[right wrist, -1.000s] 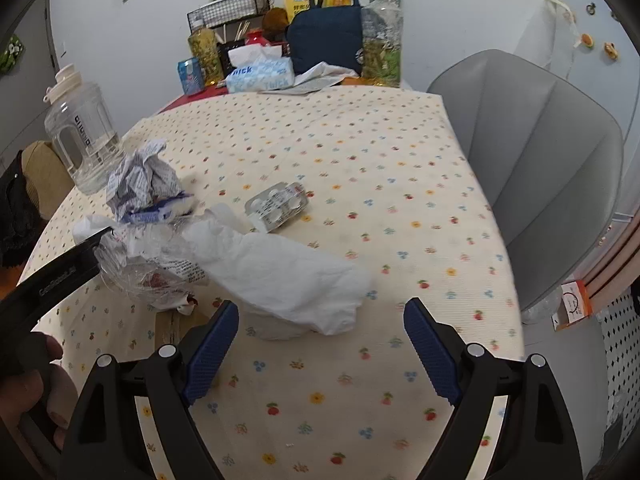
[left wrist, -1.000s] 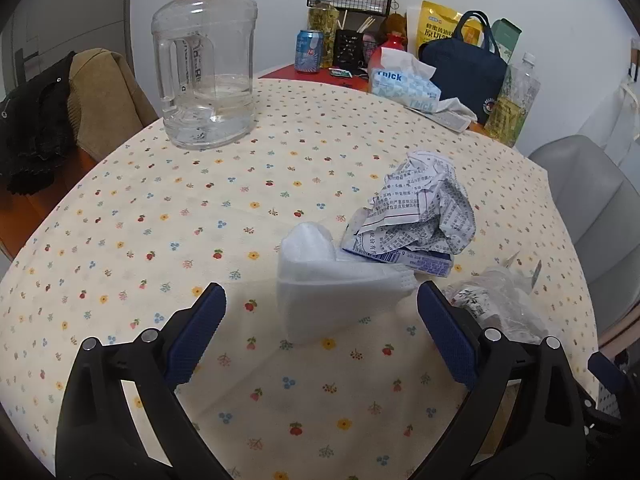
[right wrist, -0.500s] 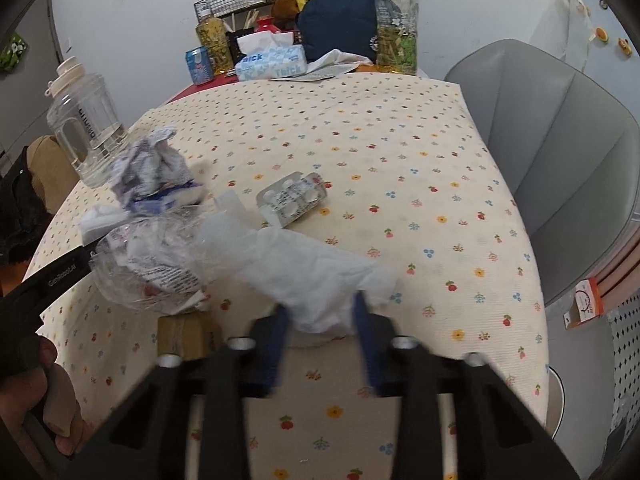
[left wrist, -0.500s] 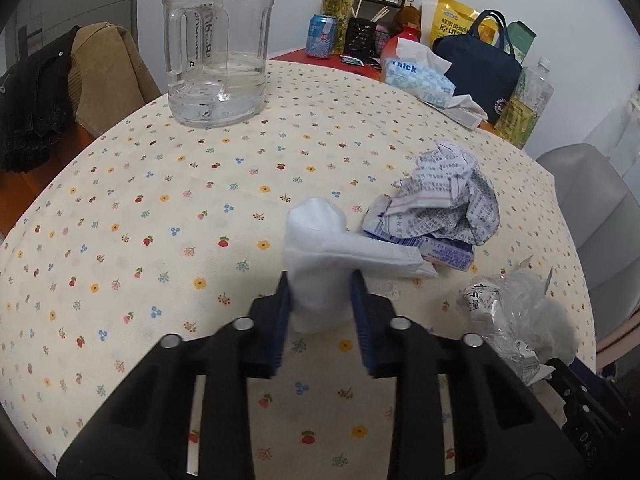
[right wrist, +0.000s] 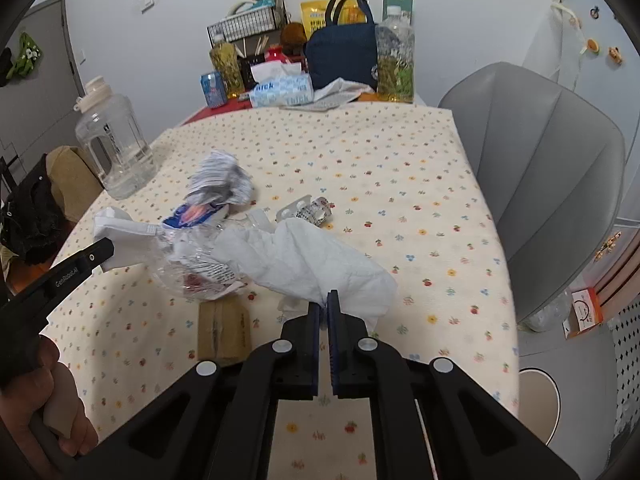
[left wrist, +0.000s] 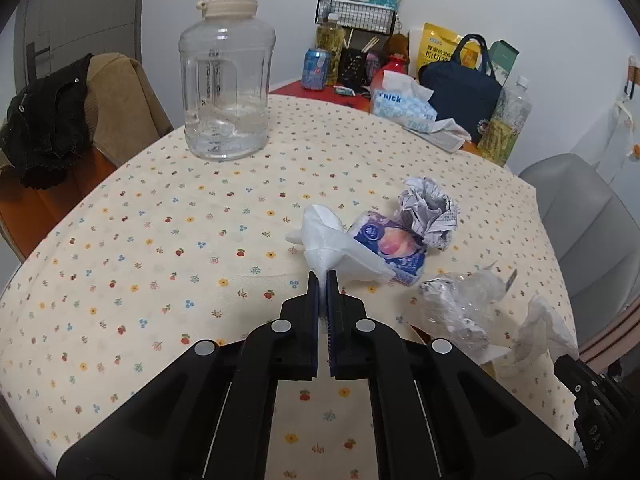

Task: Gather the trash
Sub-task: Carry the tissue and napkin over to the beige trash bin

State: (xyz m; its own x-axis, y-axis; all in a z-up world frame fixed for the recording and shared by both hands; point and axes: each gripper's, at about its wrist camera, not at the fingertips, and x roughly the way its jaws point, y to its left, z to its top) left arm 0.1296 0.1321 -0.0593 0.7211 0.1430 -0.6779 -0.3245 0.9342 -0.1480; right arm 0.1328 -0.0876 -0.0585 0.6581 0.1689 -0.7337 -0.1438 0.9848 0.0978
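Note:
My left gripper (left wrist: 322,276) is shut on the near edge of a white folded tissue (left wrist: 332,242), lifted off the flowered tablecloth. My right gripper (right wrist: 324,299) is shut on a larger crumpled white tissue (right wrist: 312,260), which hangs above the cloth. Beside the left tissue lie a blue printed wrapper (left wrist: 390,246) and a crumpled printed paper ball (left wrist: 430,210). A crinkled clear plastic bag (left wrist: 460,304) sits to the right of them. In the right wrist view a blister pack (right wrist: 306,210) and a small brown box (right wrist: 222,332) lie on the cloth.
A big clear water jug (left wrist: 226,80) stands at the back left. Along the far edge are a tissue box (left wrist: 400,106), a navy bag (left wrist: 460,88), bottles and a can. A grey chair (right wrist: 540,184) stands right of the table. Clothes hang over a chair (left wrist: 52,116) at the left.
Both grippers went from wide open around their tissues to shut on them. Both tissues have been pinched and raised a little off the cloth.

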